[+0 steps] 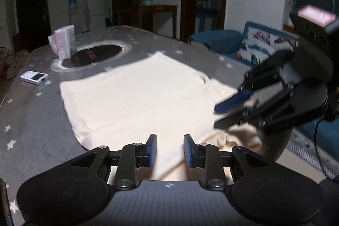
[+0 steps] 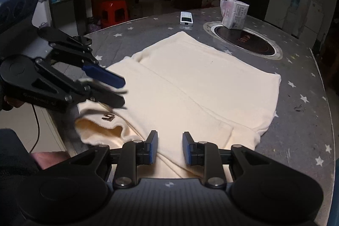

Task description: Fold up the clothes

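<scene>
A cream garment (image 1: 135, 99) lies spread flat on the grey star-patterned table (image 1: 31, 115), partly folded, with a rumpled end hanging near the table's edge (image 2: 99, 128). My left gripper (image 1: 170, 149) hovers just above the garment's near edge, jaws open and empty. It also shows in the right wrist view (image 2: 118, 92), blurred, at the left over the rumpled end. My right gripper (image 2: 170, 147) hovers over the garment (image 2: 201, 86) near its edge, jaws open and empty. It also shows in the left wrist view (image 1: 220, 118) at the right.
A round inset cooktop (image 1: 95, 54) sits in the table's middle with a pink-and-white packet (image 1: 62, 41) at its rim. A white remote (image 1: 34, 77) lies beyond the garment. A blue sofa (image 1: 243, 46) and a red stool (image 2: 114, 12) stand off the table.
</scene>
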Available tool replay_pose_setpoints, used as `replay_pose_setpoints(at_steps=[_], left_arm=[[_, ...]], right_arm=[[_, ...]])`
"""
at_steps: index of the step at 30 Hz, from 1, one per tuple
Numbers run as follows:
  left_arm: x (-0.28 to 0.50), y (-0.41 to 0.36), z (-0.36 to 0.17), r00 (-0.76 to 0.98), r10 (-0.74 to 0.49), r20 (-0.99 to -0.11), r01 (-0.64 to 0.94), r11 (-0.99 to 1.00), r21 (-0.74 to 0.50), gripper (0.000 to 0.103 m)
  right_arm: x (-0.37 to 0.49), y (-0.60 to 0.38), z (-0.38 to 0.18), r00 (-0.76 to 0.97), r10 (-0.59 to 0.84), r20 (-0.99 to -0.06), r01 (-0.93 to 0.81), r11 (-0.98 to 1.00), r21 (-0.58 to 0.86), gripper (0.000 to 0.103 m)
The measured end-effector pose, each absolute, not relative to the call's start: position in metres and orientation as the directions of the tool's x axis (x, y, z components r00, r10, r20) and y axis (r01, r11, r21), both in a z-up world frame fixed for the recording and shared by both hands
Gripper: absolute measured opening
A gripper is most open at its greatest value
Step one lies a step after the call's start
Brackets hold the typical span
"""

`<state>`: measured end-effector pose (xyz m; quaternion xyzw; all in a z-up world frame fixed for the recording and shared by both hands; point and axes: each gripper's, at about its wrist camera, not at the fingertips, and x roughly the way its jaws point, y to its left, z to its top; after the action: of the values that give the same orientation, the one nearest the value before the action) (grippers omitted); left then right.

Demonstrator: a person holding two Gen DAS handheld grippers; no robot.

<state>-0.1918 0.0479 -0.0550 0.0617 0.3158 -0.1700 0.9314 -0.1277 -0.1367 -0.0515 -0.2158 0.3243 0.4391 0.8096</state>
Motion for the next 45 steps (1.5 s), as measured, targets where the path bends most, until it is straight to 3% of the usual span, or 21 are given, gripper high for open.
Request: replay_pose_setpoints(at_steps=[7,9,11,17,26,29,31,35,37,40,45], left_arm=[[-0.201,0.051,-0.053,0.739,-0.29,-0.608,0.378,0.926,0.018,0.03],[-0.205,0.055,-0.049,0.739,-0.296,-0.605,0.381,0.924,0.013,0.034],[-0.209,0.059,-0.044,0.74,-0.304,-0.6,0.386,0.922,0.008,0.045],[-0.236,0.059,-0.036,0.717,-0.371,-0.59,0.485,0.874,0.04,0.052],[-0.242,0.038,-0.055,0.674,-0.4,-0.621,0.581,0.806,0.111,0.053],[-0.24,0.034,-0.058,0.678,-0.4,-0.617,0.584,0.803,0.121,0.051],[-0.237,0.032,-0.059,0.683,-0.399,-0.612,0.581,0.804,0.125,0.044],[-0.234,0.03,-0.058,0.694,-0.397,-0.6,0.575,0.807,0.132,0.02],[-0.232,0.032,-0.056,0.703,-0.394,-0.592,0.564,0.816,0.125,0.014],[-0.227,0.034,-0.052,0.716,-0.386,-0.582,0.543,0.832,0.116,0.01],[-0.21,0.044,-0.042,0.723,-0.387,-0.571,0.505,0.862,0.055,0.009]], right_arm=[[-0.126,-0.141,-0.05,0.403,0.57,-0.716,-0.847,0.528,-0.056,0.025],[-0.126,-0.144,-0.052,0.399,0.574,-0.715,-0.842,0.538,-0.039,0.025],[-0.126,-0.148,-0.047,0.401,0.579,-0.71,-0.839,0.543,-0.031,0.025],[-0.12,-0.163,-0.051,0.377,0.562,-0.736,-0.821,0.57,0.015,0.027],[-0.12,-0.177,-0.045,0.354,0.551,-0.756,-0.815,0.578,0.04,0.034],[-0.123,-0.179,-0.043,0.361,0.544,-0.758,-0.821,0.571,0.019,0.034],[-0.126,-0.181,-0.04,0.366,0.544,-0.755,-0.827,0.563,0.004,0.038],[-0.136,-0.182,-0.035,0.38,0.537,-0.753,-0.85,0.525,-0.054,0.05],[-0.143,-0.181,-0.037,0.37,0.54,-0.756,-0.87,0.486,-0.079,0.052],[-0.154,-0.179,-0.039,0.356,0.544,-0.76,-0.897,0.426,-0.115,0.058],[-0.168,-0.173,-0.046,0.359,0.564,-0.743,-0.918,0.358,-0.172,0.059]])
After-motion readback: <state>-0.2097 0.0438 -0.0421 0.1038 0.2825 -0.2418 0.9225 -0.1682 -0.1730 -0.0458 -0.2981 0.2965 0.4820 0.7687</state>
